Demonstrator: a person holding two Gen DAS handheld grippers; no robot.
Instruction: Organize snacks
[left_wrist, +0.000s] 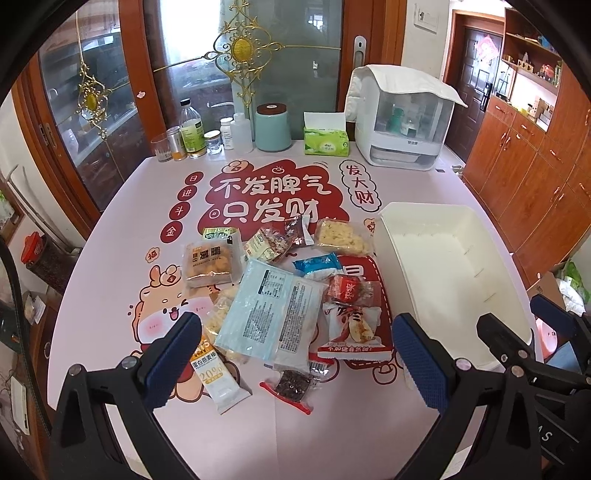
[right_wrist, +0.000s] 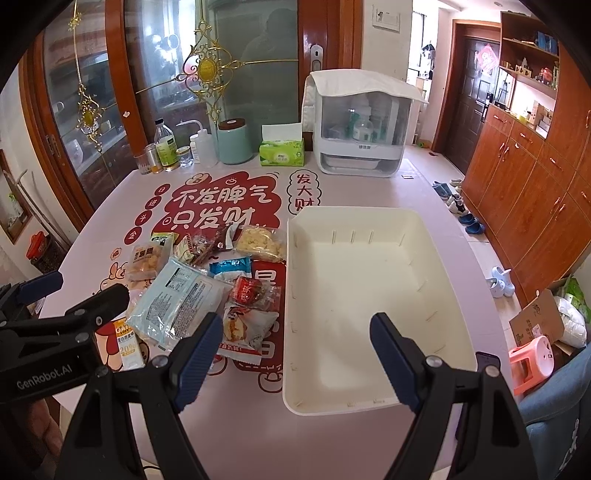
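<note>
Snacks: a loose pile of wrapped packets (left_wrist: 280, 291) is spread on the middle of the surface (left_wrist: 122, 229), just left of the bin; none is seen inside it.
Big packet: a pale blue pouch (left_wrist: 269, 310) lies on top of the pile, its long axis running near-left to far-right.
Near packets: an oat bar (left_wrist: 221, 373) and a dark bar in clear wrap (left_wrist: 291, 384) lie at the near edge of the pile.
Bin: an empty white bin (right_wrist: 369, 288) is set to the right of the pile, its left wall just beside the red packets, its long axis running near to far.
Left claw: the left claw (left_wrist: 295, 362) is held apart over the near edge of the pile, tilted downward, nothing between its pads; the pouch and dark bar lie just ahead, between its fingers.
Right claw: the right claw (right_wrist: 295, 354) is held apart with nothing gripped, poised over the bin's near-left corner, the pile lying to its left.
Key relation: the pile is judged nearer the left claw, directly ahead and below; the bin is nearer the right.
Progress: sorting is judged not yet begun.
Risk: slippery, overlapping wrappers may be dragged along together.
</note>
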